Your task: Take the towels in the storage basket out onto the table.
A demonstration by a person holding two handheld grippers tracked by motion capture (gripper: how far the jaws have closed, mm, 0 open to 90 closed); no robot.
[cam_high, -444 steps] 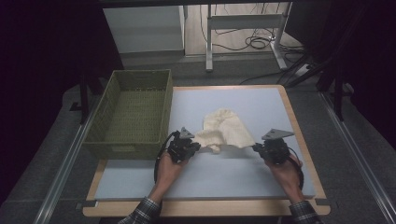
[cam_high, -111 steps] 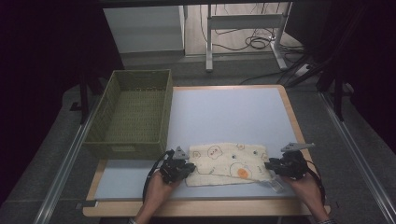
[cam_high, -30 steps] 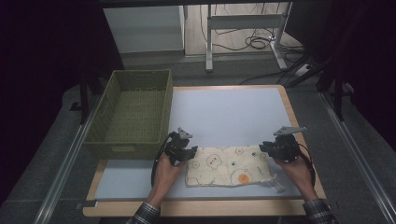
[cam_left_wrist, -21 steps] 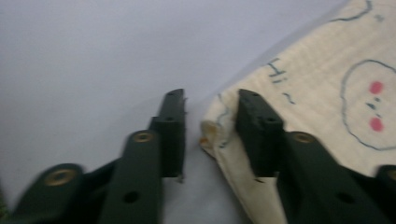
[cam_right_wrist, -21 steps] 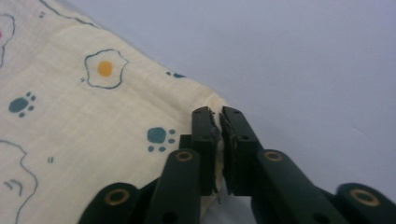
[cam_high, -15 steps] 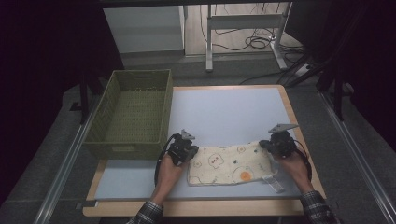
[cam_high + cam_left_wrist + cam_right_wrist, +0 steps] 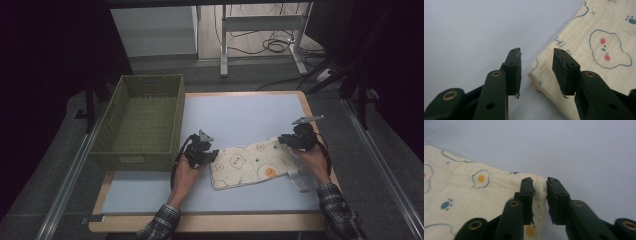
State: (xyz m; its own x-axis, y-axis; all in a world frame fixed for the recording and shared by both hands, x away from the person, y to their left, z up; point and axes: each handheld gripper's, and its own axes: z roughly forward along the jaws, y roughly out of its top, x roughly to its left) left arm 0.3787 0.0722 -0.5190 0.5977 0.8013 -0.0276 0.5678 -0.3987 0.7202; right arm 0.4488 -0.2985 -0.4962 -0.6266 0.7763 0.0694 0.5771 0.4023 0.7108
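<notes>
A cream cloth (image 7: 250, 162) printed with small cartoon figures lies flat and slightly slanted on the pale blue mat (image 7: 240, 110). My left gripper (image 7: 212, 155) is at the cloth's left end. In the left gripper view its jaws (image 7: 536, 58) stand apart over the cloth's (image 7: 599, 45) near corner, having just been opening, and nothing is pinched. My right gripper (image 7: 286, 141) is at the far right corner. In the right gripper view its jaws (image 7: 539, 185) have just been opening, with a raised edge of the cloth (image 7: 474, 192) between them.
A green woven basket (image 7: 150, 77) stands at the mat's left side, close beside my left hand. A white strip (image 7: 300, 179) lies by the cloth's right end, under my right wrist. The table's wooden front edge (image 7: 210, 225) runs below the mat.
My right gripper has moved toward the far side of the table with the cloth's right corner, so the cloth now lies slanted. The left hand has stayed in place.
</notes>
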